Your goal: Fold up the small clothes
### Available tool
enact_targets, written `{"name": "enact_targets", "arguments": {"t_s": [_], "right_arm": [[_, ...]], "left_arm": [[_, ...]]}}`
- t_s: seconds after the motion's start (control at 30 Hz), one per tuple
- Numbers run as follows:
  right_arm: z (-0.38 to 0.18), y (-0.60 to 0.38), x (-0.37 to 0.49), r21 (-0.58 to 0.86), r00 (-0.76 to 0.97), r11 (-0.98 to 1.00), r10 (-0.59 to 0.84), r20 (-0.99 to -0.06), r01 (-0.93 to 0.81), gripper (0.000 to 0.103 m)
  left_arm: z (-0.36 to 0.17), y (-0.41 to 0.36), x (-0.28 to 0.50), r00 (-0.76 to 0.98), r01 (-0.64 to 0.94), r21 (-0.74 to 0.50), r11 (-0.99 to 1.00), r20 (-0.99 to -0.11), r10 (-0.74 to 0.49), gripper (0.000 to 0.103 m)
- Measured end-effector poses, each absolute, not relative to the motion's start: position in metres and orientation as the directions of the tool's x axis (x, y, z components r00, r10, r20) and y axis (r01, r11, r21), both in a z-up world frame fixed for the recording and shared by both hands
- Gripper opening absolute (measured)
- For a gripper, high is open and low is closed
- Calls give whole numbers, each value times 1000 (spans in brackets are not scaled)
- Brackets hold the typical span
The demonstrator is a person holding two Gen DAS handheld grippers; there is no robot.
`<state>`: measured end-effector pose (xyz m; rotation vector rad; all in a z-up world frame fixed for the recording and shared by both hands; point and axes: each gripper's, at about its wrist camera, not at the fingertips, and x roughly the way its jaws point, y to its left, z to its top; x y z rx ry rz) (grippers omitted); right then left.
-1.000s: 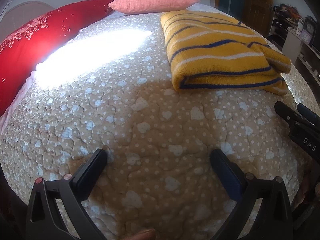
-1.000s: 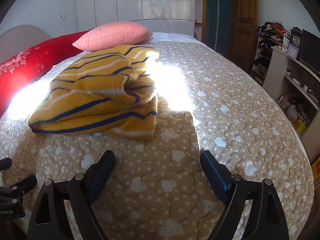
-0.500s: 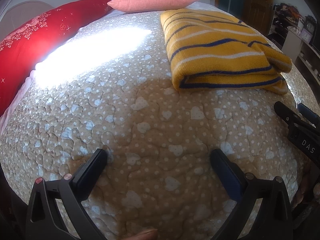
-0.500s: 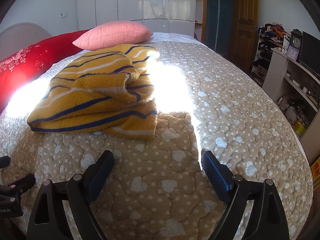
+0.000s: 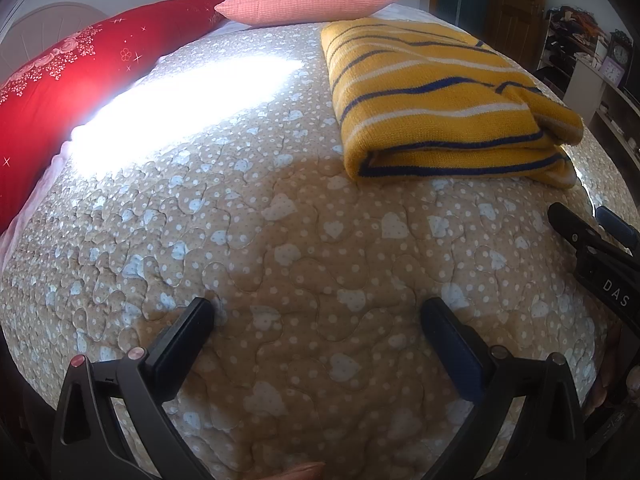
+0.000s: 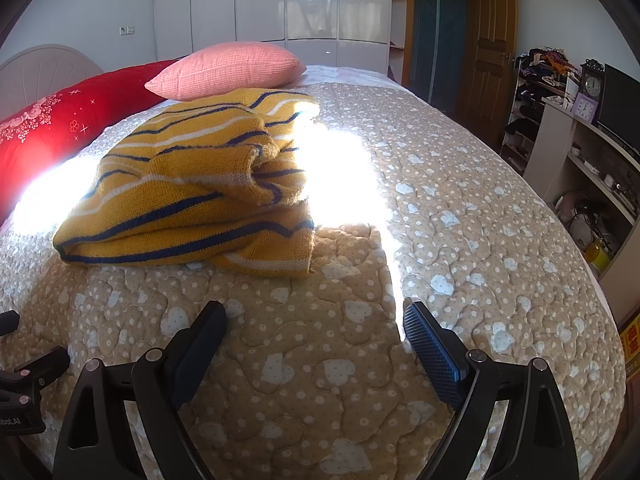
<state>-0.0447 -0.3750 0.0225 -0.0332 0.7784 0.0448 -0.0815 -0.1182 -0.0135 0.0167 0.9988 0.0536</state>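
two tools hover low over the bed, both with fingers spread wide and nothing between them. the left tool (image 5: 318, 316) fills the bottom of the left wrist view, its dark pads apart over the tan quilt (image 5: 280, 240) printed with pale hearts and dots. the right tool (image 6: 314, 320) sits the same way at the bottom of the right wrist view, its right pad ribbed and blue.

the yellow sweater (image 5: 436, 100), knitted with navy and white stripes, lies folded in a thick stack in the upper right of the left wrist view, well apart from the left tool. in the right wrist view the yellow sweater (image 6: 192, 184) lies left of centre, its top layer bunched and its lower hem sticking out at the right corner, near but not touching the right tool.

at the right edge of the left wrist view the other tool's body shows white letters "das" (image 5: 616, 292); the rest of the word is cut off. at the lower left edge of the right wrist view a small white label on the other tool is too cropped to read.

a pink pillow (image 6: 228, 68) rests at the head of the bed, just behind the sweater, beside a long red pillow (image 6: 60, 120) with white flower print. bright sunlight falls across the quilt. two clocks (image 6: 592, 86) stand on a shelf unit in the upper right.
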Motion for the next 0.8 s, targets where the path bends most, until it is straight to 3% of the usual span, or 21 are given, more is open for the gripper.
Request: {"name": "enact_targets", "arguments": {"t_s": [0.8], "right_arm": [[23, -376, -44, -16, 712, 998, 29, -702, -56, 94]], "left_arm": [[-13, -120, -84, 549, -52, 42, 998, -833, 63, 103]]}}
